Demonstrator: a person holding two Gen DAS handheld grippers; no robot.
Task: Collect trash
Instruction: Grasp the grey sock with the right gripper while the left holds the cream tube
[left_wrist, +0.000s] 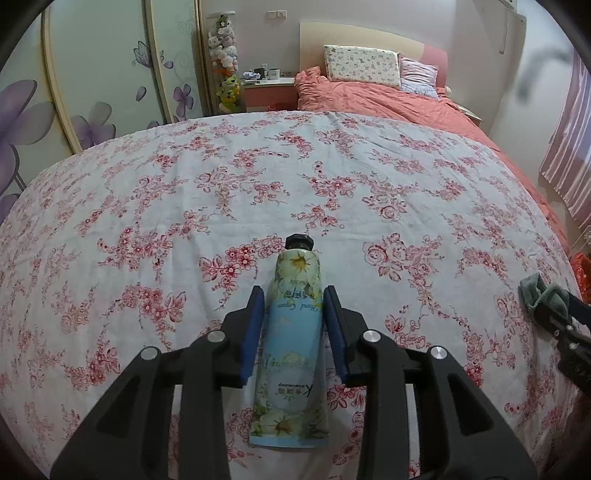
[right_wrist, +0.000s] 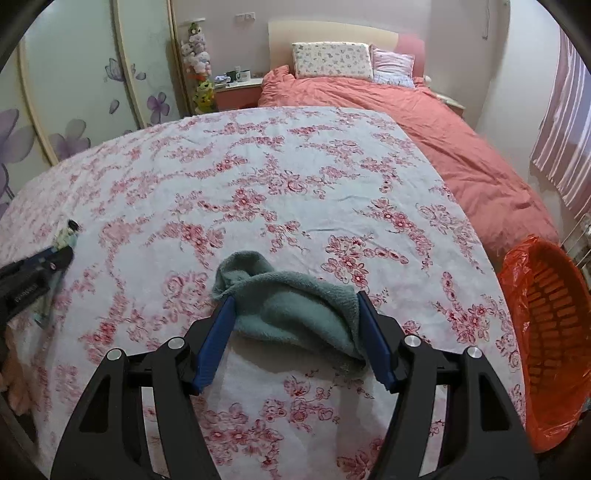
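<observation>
A hand cream tube (left_wrist: 293, 332) with a black cap lies on the floral sheet, cap pointing away. My left gripper (left_wrist: 294, 299) straddles it, with the blue pads touching both of its sides. A crumpled green-grey cloth (right_wrist: 291, 302) lies on the sheet between the fingers of my right gripper (right_wrist: 295, 301), which is wide open around it. The cloth (left_wrist: 539, 293) and right gripper also show at the right edge of the left wrist view. The tube (right_wrist: 66, 236) and left gripper (right_wrist: 33, 277) show at the left of the right wrist view.
An orange basket lined with an orange bag (right_wrist: 550, 332) stands on the floor right of the bed. A salmon duvet (right_wrist: 424, 122) and pillows (right_wrist: 332, 59) lie at the head. A wardrobe (left_wrist: 92, 74) and a nightstand (left_wrist: 269, 83) stand at the back left.
</observation>
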